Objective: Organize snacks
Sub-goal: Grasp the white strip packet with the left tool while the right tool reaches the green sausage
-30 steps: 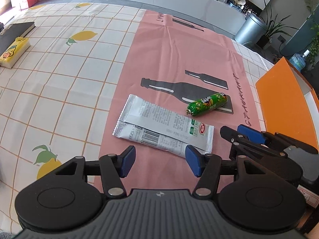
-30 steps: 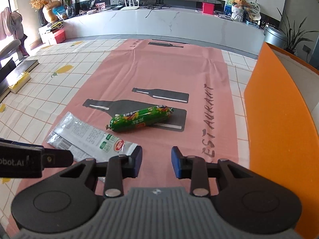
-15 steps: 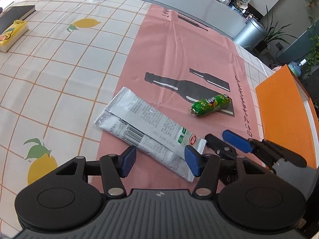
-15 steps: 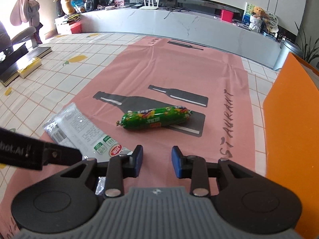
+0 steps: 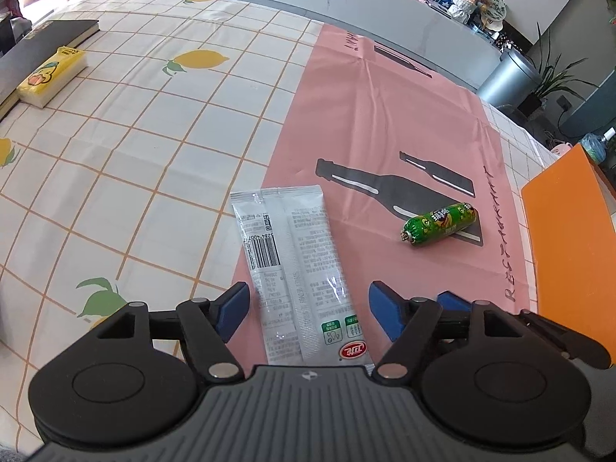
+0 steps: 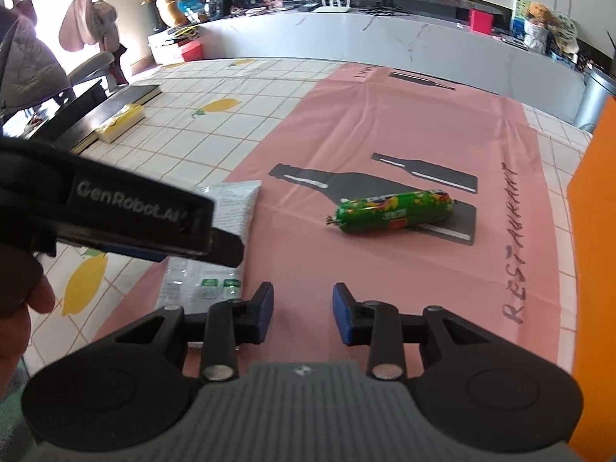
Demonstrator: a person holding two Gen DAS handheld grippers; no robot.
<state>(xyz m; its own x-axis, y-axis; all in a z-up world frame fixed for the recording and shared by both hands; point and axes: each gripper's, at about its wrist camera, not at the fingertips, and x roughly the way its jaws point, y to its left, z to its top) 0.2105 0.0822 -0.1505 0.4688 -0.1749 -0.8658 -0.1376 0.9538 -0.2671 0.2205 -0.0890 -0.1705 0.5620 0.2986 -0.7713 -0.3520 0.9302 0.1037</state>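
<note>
Two silver snack packets (image 5: 296,265) lie side by side at the pink mat's left edge. My left gripper (image 5: 308,310) is open, its blue pads on either side of the packets' near end, not closed on them. A green sausage snack (image 5: 441,223) lies on the mat's bottle print, also in the right wrist view (image 6: 392,211). My right gripper (image 6: 303,313) is open and empty, short of the sausage. The left gripper's body (image 6: 115,211) hides part of the packets (image 6: 231,208) there.
An orange box (image 5: 569,231) stands at the right edge, also in the right wrist view (image 6: 593,231). A yellow tissue pack (image 5: 50,77) and a dark book (image 5: 46,42) lie far left on the lemon tablecloth (image 5: 134,134).
My left gripper has swung over the packets so they now lie lengthwise between its pads. My right gripper has drawn slightly nearer the sausage. Both stay open.
</note>
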